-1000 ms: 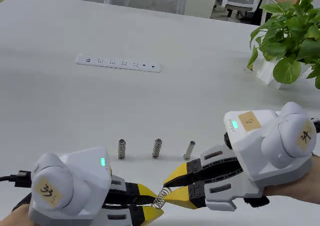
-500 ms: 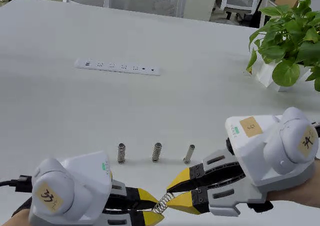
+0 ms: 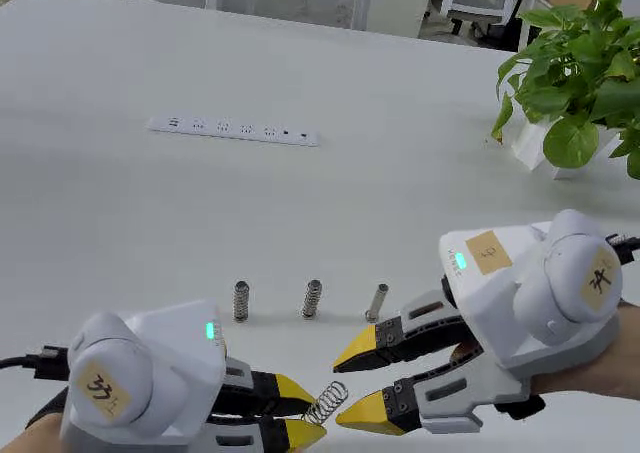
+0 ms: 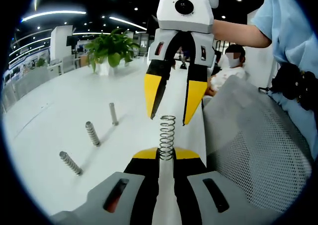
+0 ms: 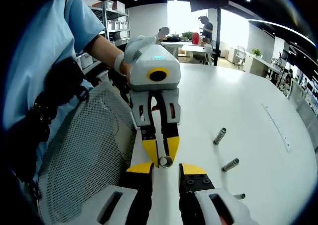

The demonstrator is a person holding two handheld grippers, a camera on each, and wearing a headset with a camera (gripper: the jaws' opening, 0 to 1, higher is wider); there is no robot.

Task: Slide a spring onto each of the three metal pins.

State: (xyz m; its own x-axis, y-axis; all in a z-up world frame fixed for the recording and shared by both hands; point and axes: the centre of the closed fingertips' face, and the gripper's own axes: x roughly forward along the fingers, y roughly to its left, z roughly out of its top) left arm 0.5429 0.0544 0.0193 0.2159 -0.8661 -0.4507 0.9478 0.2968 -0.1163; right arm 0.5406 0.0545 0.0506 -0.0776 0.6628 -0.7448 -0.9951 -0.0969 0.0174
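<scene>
Apparently left tool (image 4: 167,153) grips spring (image 4: 167,135), right tool (image 3: 340,394) gapes.

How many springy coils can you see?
3. The left spring and the middle spring stand upright in the row; the held spring is pinched in the left hand-held gripper. None seems hidden.

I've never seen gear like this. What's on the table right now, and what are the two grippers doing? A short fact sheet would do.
setting: white table
left gripper: shut on a loose spring, which sticks out past its tips
right gripper: open, tips on either side of that spring's free end, not gripping it
pins: three in a row, named as seen in the head view
left pin: spring on
middle pin: spring on
right pin: bare
also on table: power strip, potted plant
</scene>
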